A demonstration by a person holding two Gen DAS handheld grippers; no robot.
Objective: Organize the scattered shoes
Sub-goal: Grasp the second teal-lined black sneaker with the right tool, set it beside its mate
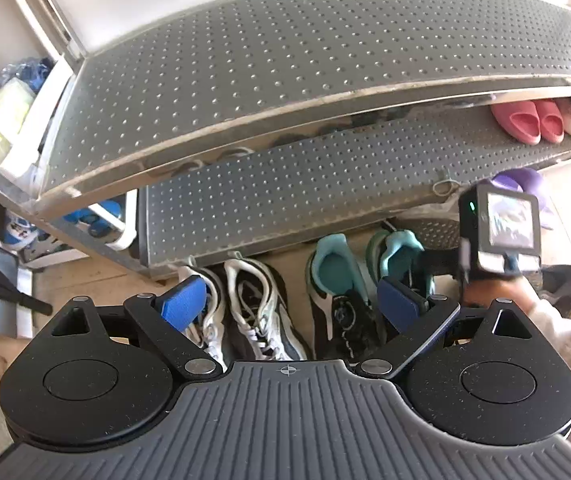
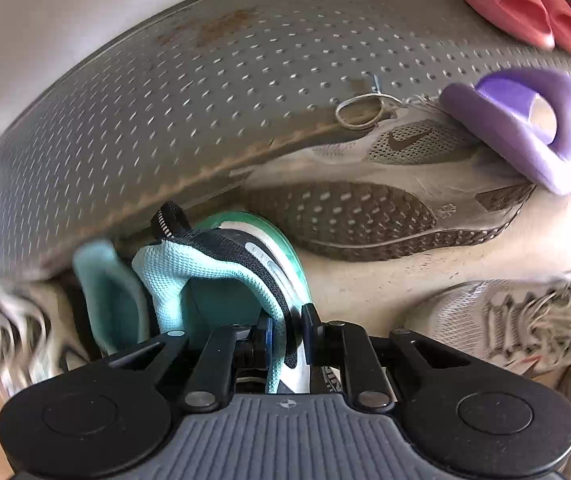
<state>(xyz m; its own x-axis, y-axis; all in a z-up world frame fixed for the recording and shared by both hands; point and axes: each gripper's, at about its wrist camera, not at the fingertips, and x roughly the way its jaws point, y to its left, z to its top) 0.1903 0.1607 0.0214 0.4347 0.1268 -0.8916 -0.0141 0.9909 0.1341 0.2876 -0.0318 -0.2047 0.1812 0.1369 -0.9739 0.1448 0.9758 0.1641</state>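
Note:
My right gripper (image 2: 288, 330) is shut on the heel collar of a black sneaker with teal lining (image 2: 221, 264); its mate (image 2: 109, 292) stands just left of it. In the left wrist view both teal-lined sneakers (image 1: 333, 280) stand on the floor, heels toward me, beside a white-and-black pair (image 1: 253, 308). My left gripper (image 1: 291, 304) hangs open above these pairs, with nothing between its blue pads (image 1: 183, 304). At the right, the right gripper's camera body (image 1: 501, 232) hides its fingers.
A perforated metal shoe rack (image 1: 285, 80) rises behind the shoes; pink slippers (image 1: 525, 120) sit on its lower shelf (image 2: 165, 120). A grey sneaker lies on its side (image 2: 365, 216), another grey one (image 2: 505, 320) stands nearer, and a purple slipper (image 2: 525, 120) lies beyond.

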